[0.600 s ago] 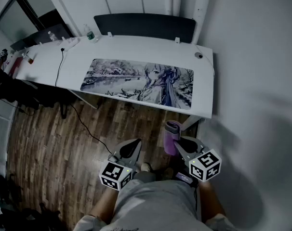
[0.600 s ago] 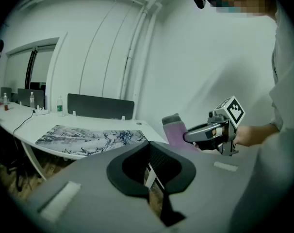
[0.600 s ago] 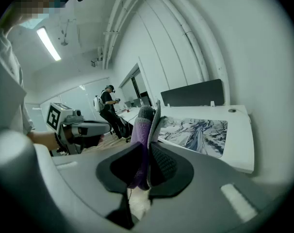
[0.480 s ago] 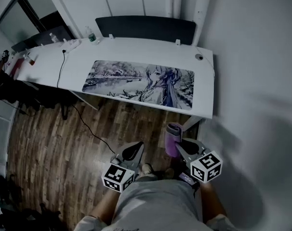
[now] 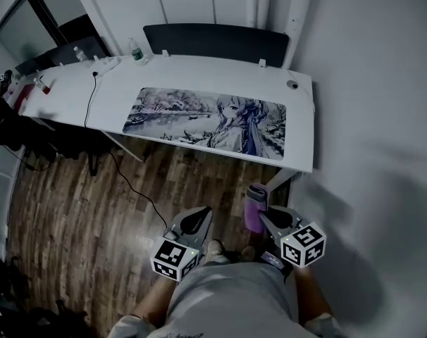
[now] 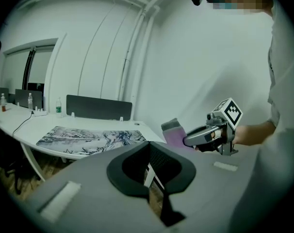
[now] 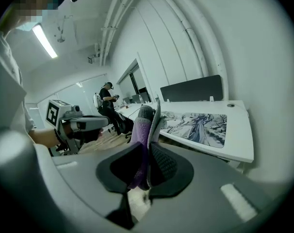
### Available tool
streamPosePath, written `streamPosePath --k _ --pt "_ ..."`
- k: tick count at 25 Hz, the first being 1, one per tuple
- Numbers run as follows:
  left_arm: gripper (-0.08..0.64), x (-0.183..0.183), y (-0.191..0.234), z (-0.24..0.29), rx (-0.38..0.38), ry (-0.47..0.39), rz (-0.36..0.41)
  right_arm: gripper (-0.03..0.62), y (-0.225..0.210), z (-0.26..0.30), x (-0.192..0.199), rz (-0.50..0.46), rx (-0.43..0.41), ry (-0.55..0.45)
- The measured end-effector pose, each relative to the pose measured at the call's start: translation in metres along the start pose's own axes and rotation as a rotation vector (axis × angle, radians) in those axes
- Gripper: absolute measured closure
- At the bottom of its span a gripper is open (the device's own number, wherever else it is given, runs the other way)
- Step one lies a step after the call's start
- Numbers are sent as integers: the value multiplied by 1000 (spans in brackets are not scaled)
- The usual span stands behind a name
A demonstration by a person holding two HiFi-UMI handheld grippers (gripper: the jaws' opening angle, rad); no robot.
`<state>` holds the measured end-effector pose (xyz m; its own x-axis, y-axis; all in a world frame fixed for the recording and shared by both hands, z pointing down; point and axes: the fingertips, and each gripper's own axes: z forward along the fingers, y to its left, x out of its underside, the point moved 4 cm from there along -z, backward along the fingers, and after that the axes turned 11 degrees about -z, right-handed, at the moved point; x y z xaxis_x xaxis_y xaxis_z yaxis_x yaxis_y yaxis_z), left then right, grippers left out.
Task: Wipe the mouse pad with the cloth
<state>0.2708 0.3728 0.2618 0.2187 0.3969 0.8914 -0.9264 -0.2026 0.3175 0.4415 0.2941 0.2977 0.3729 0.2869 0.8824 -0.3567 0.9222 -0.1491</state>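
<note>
The long mouse pad [image 5: 206, 122] with a pale illustrated print lies flat on the white desk [image 5: 199, 72], well ahead of both grippers. My right gripper [image 5: 264, 213] is held low near my body, over the wooden floor, and is shut on a folded purple cloth [image 5: 254, 206] that sticks up from its jaws. The same cloth [image 7: 142, 130] fills the jaws in the right gripper view, with the mouse pad [image 7: 198, 125] beyond it. My left gripper [image 5: 194, 220] hangs beside it, shut and holding nothing. In the left gripper view the cloth [image 6: 173, 132] and the mouse pad [image 6: 89, 136] both show.
A dark panel [image 5: 213, 39] stands along the desk's back edge. Bottles [image 5: 134, 50] and a black cable [image 5: 90, 97] are at the desk's left end, and a small round item [image 5: 292, 84] at its back right. A white wall rises at right. A person [image 7: 108, 98] stands far off.
Both grippers have sunk a little lower in the head view and the desk has shifted slightly. The cloth stays in the right gripper.
</note>
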Motion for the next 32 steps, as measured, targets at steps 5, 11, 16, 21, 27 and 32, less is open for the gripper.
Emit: streamPosePath --k 5,11,16,21,27,32 --pt "541 -4 9 -6 16 -13 -5 526 8 8 -11 33 -13 -34" --pt "541 -5 25 -17 36 -31 -17 526 18 18 -22 49 16 -48" --pt "541 -6 37 -21 59 -34 -20 525 28 28 -27 63 38 -54" --pt "541 -7 45 -19 70 -33 -24 525 27 32 -31 57 55 -53" --pt "541 -18 58 3 76 -39 -17 525 3 44 -36 69 71 -64" --pt "541 -32 73 35 68 -44 -20 525 -34 66 -42 73 67 -55"
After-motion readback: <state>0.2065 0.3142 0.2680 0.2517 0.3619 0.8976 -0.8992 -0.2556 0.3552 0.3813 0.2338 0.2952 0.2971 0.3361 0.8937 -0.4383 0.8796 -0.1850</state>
